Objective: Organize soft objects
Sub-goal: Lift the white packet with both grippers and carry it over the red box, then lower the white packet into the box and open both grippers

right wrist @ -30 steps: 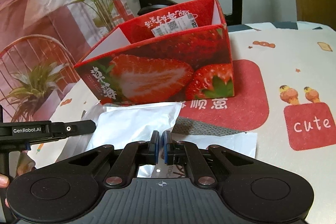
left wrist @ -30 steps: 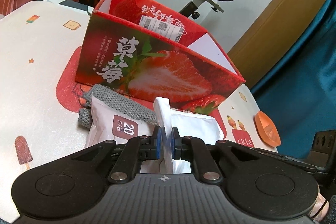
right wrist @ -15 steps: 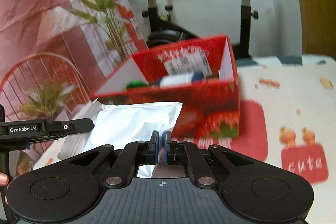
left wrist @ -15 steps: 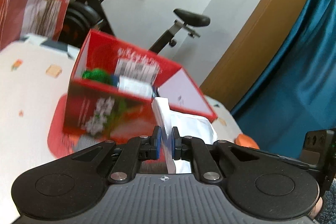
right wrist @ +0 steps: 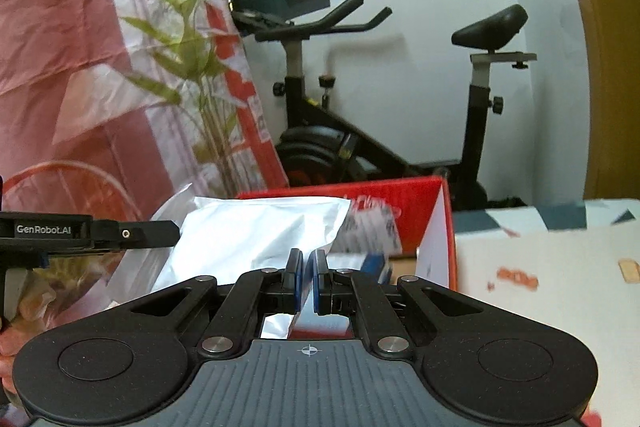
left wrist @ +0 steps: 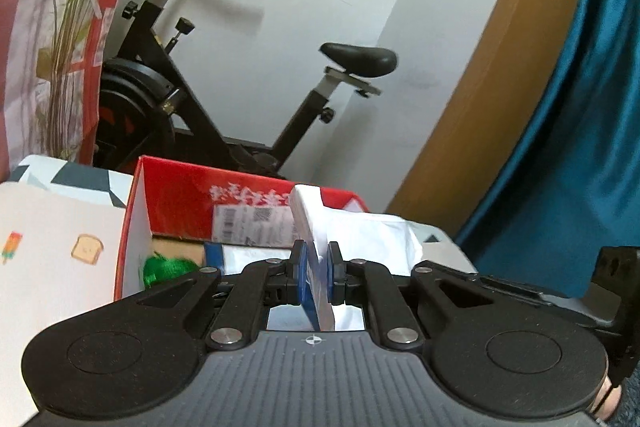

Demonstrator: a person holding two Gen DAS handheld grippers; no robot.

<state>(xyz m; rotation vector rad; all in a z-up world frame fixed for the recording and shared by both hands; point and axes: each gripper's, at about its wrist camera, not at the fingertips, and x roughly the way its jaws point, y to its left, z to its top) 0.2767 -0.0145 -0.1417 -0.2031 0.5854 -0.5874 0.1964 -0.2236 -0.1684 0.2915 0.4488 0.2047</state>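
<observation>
Both grippers hold one white soft packet [left wrist: 360, 235] in the air above the near side of the red strawberry box [left wrist: 176, 195]. My left gripper [left wrist: 316, 275] is shut on the packet's edge. My right gripper [right wrist: 306, 277] is shut on its other edge, and the packet [right wrist: 256, 239] spreads out to the left in the right wrist view. The box [right wrist: 424, 195] is open at the top. Inside it lie a green fuzzy item [left wrist: 164, 267] and a blue and white pack [left wrist: 240, 255]. The left gripper's arm [right wrist: 88, 231] shows at the left of the right wrist view.
The box stands on a white cloth with cartoon prints [left wrist: 52, 239]. An exercise bike [left wrist: 200, 99] stands behind the table by the white wall. A leafy plant [right wrist: 192, 67] and a pink curtain are at the left. A teal curtain [left wrist: 580, 147] hangs at the right.
Both grippers have lifted the white packet off the table and carried it up over the box. The box's inside has come into view, and the grey knitted cloth has dropped out of sight.
</observation>
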